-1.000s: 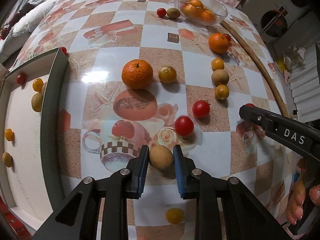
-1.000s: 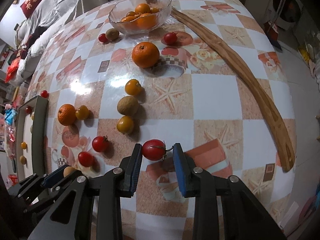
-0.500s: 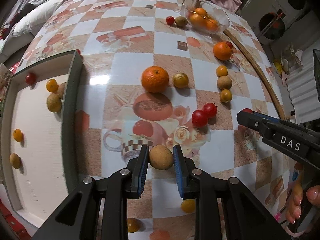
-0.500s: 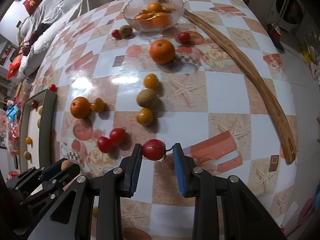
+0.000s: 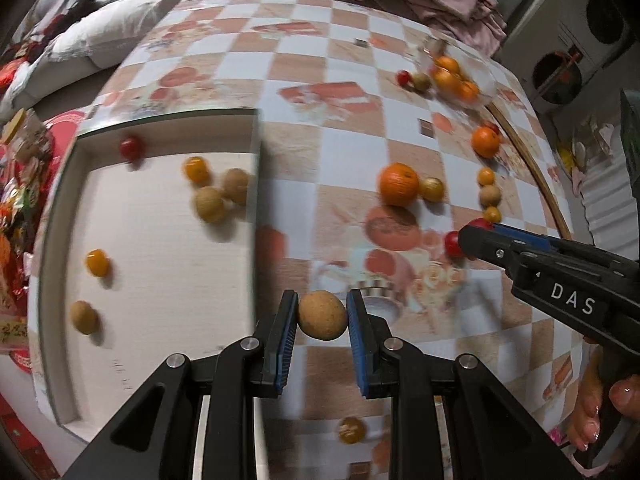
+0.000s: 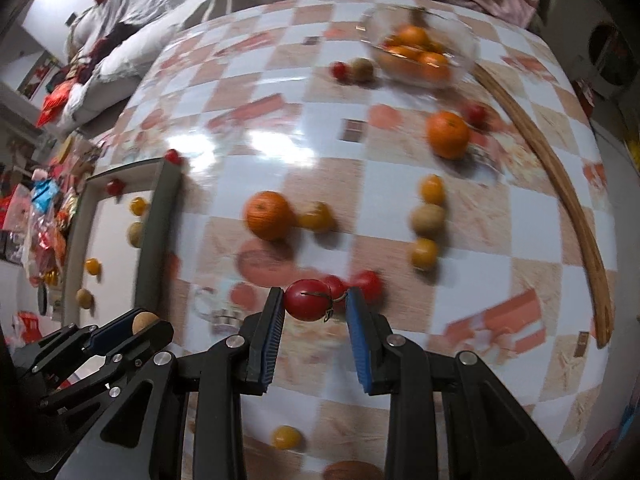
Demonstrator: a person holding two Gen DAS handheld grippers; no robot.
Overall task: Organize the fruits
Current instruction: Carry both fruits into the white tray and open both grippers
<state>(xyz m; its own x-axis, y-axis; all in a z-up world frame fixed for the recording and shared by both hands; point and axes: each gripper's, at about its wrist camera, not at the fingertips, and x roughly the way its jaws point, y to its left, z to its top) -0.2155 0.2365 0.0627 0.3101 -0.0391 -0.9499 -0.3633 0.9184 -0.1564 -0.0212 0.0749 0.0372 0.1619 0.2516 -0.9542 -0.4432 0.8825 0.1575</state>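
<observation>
My left gripper is shut on a brown round fruit and holds it above the table, just right of the white tray. The tray holds several small fruits, among them a red tomato and two brown fruits. My right gripper is shut on a red tomato with a stem, lifted over two other red tomatoes. The right gripper also shows in the left wrist view, and the left gripper in the right wrist view.
A glass bowl of oranges stands at the far side. Loose oranges, yellow and brown small fruits lie on the checked tablecloth. A wooden strip curves along the right edge. A bed lies beyond the table.
Both grippers have lifted their fruits and swung left toward the tray. The tray now fills more of the left wrist view. The views are motion-blurred.
</observation>
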